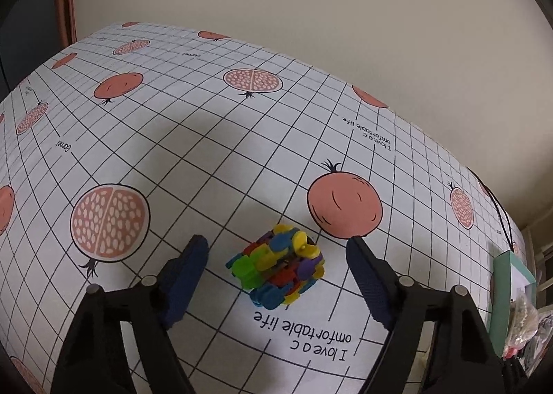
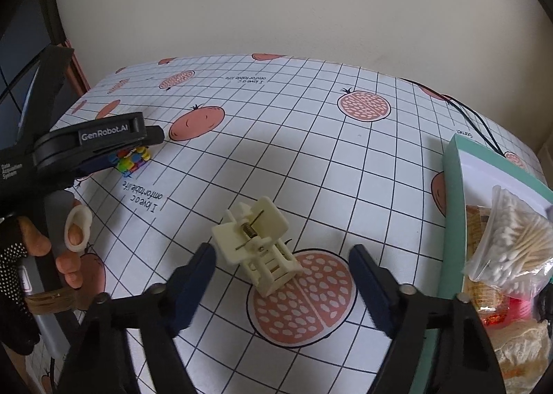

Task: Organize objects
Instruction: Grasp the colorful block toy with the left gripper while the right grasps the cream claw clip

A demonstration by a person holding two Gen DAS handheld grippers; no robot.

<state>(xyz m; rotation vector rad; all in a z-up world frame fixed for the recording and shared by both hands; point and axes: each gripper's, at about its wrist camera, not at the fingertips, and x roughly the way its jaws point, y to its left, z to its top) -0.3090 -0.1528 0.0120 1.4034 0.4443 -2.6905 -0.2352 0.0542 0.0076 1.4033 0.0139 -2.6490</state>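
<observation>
Table covered by a white gridded cloth (image 1: 214, 138) printed with pomegranates and the line "I love a comfortable life". Left wrist view: left gripper (image 1: 276, 255) low over the cloth, jaws spread wide, blue pads (image 1: 188, 273) standing clear on either side of a multicoloured block cluster (image 1: 276, 264); no contact visible. The cluster sits on the cloth between the pads, with a whole printed pomegranate just beyond it at about 1 o'clock. Right wrist view: right gripper (image 2: 281, 276) likewise spread, nothing between the pads touching them. A cream plastic hair claw clip (image 2: 257, 243) lies on the cloth between and just ahead of the fingers, its spring showing on top, its teeth end overlapping a printed halved pomegranate. At 9 to 10 o'clock of this view the left gripper's black body reaches in, the block cluster beneath its tip. A gloved hand (image 2: 41, 248) with a white finger cot holds the handle at 8 o'clock. At 3 to 4 o'clock, a teal-edged box (image 2: 452, 221) holds a bag of cotton swabs (image 2: 511, 238) and other packets.
</observation>
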